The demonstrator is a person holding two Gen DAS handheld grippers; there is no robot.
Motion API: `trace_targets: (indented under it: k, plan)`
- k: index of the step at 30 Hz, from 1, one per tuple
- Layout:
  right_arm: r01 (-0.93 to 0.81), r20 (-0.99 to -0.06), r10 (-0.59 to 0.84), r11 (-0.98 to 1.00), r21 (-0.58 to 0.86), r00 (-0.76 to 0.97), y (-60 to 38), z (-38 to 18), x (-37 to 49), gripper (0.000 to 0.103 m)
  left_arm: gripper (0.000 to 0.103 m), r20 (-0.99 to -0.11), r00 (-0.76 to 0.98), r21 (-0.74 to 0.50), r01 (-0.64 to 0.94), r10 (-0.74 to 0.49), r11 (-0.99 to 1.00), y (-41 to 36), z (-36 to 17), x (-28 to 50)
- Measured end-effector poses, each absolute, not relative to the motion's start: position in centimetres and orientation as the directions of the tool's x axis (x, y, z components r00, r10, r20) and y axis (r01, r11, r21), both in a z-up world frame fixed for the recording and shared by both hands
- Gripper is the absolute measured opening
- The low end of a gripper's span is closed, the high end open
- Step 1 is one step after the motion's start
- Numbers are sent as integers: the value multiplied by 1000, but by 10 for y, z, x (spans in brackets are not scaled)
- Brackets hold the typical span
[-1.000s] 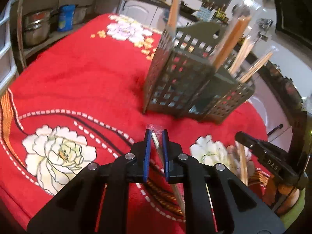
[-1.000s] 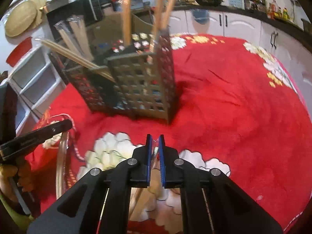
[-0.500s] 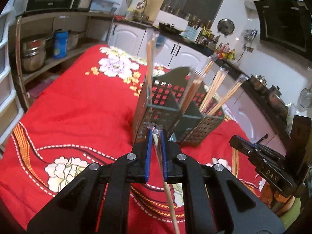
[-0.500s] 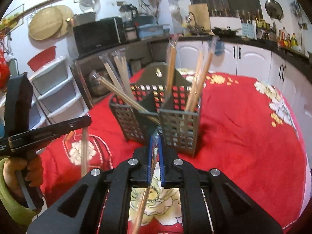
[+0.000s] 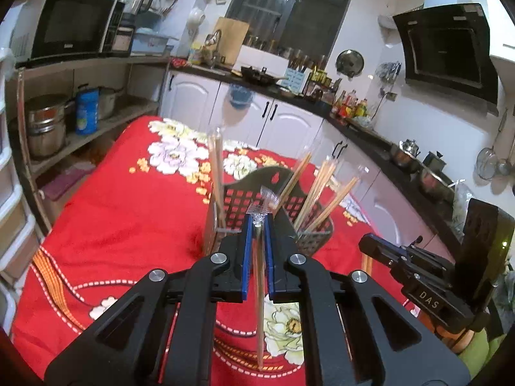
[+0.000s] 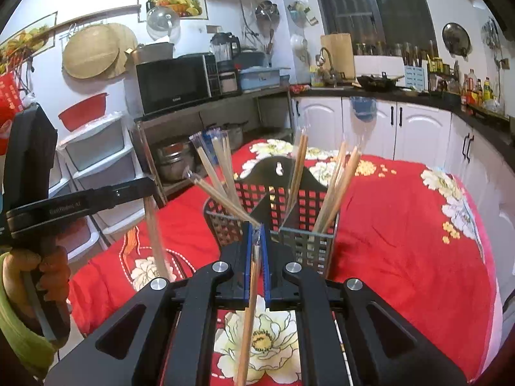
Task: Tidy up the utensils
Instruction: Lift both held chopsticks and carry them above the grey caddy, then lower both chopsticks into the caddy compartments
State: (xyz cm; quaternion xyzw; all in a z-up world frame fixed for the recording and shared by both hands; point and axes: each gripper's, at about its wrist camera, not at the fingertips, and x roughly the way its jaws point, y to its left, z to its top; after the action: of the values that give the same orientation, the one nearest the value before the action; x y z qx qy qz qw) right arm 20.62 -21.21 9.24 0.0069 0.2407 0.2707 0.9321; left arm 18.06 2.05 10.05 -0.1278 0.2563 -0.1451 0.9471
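Note:
A dark perforated utensil caddy (image 5: 244, 199) (image 6: 289, 199) stands on the red floral tablecloth (image 5: 128, 212) and holds several plastic-wrapped wooden chopstick pairs in its compartments. My left gripper (image 5: 258, 222) is shut on a wrapped chopstick pair (image 5: 259, 292) that hangs down, raised in front of the caddy. My right gripper (image 6: 257, 228) is shut on another wrapped chopstick pair (image 6: 248, 315), also hanging down, just before the caddy. The left gripper also shows in the right wrist view (image 6: 148, 189), and the right gripper in the left wrist view (image 5: 367, 247).
White kitchen cabinets (image 6: 399, 119) and a dark counter lie behind the table. A shelf with a microwave (image 6: 177, 83) and pots (image 5: 42, 122) stands to the left. White plastic drawers (image 6: 96, 154) stand by the table's edge.
Both grippers have risen from near the tablecloth, each lifting its chopstick pair, and now look level at the caddy from higher up.

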Motion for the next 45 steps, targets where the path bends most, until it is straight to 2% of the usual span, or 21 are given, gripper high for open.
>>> trace_targets:
  k: [15, 26, 31, 45]
  plan:
    - [-514, -324, 519, 851, 108, 791, -209, 144, 216, 5, 2, -336, 878, -279, 252, -340, 927, 26, 159, 191]
    - [-515, -190, 520, 854, 77, 833, -206, 192, 236, 5, 2, -239, 920, -237, 255, -311, 937, 22, 205, 211]
    - [-524, -131, 527, 850, 60, 840, -200, 205, 247, 5, 2, -225, 931, -233, 236, -288, 944, 20, 210, 227]
    - [-532, -97, 534, 845, 52, 840, -183, 204, 283, 5, 2, -221, 943, -227, 198, -249, 953, 15, 205, 266]
